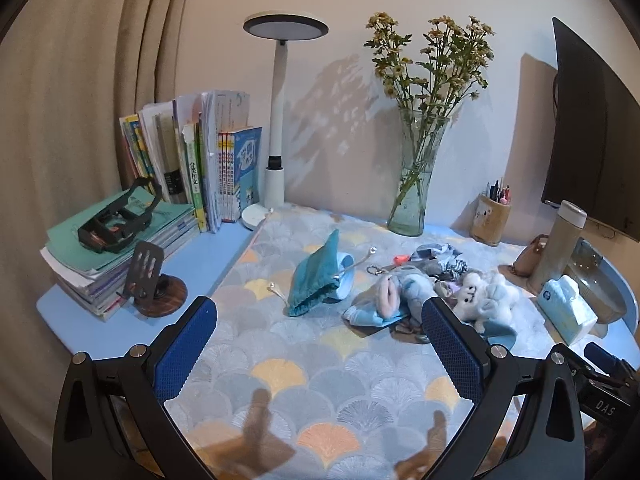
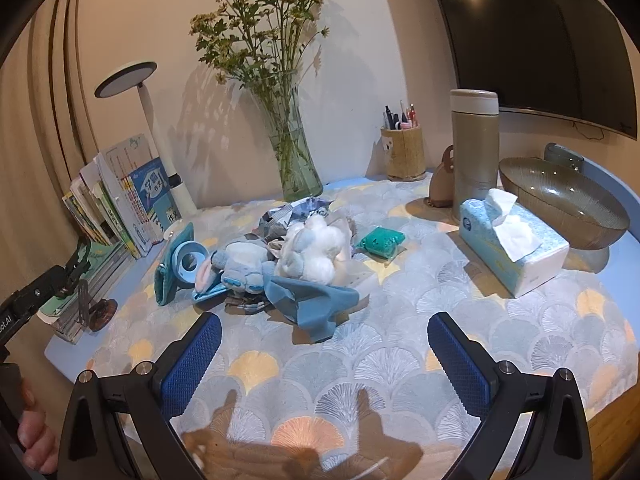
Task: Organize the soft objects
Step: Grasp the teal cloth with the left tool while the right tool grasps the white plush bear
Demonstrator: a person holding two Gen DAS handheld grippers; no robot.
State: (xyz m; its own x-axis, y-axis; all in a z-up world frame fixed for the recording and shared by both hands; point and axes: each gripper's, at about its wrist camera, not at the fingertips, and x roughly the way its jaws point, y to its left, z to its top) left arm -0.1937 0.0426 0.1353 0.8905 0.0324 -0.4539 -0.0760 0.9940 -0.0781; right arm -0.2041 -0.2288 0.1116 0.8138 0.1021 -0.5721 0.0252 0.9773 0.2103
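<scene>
A pile of soft things lies mid-desk on the patterned cloth (image 1: 304, 376): a teal drawstring pouch (image 1: 316, 280) over a light blue ring, a grey-blue plush (image 1: 400, 288), a white plush (image 1: 480, 292) and a blue cloth (image 2: 308, 300). The same pouch (image 2: 170, 268), grey-blue plush (image 2: 240, 268) and white plush (image 2: 312, 252) show in the right wrist view, with a small green beaded bag (image 2: 382, 242). My left gripper (image 1: 320, 312) is open and empty, just short of the pile. My right gripper (image 2: 324, 328) is open and empty, just in front of the blue cloth.
A glass vase of flowers (image 1: 414, 192), a desk lamp (image 1: 276, 128), standing books (image 1: 208, 160) and a book stack (image 1: 116, 248) line the back and left. A pen cup (image 2: 403, 152), a thermos (image 2: 474, 148), a tissue box (image 2: 512, 244) and a bowl (image 2: 560, 204) stand right.
</scene>
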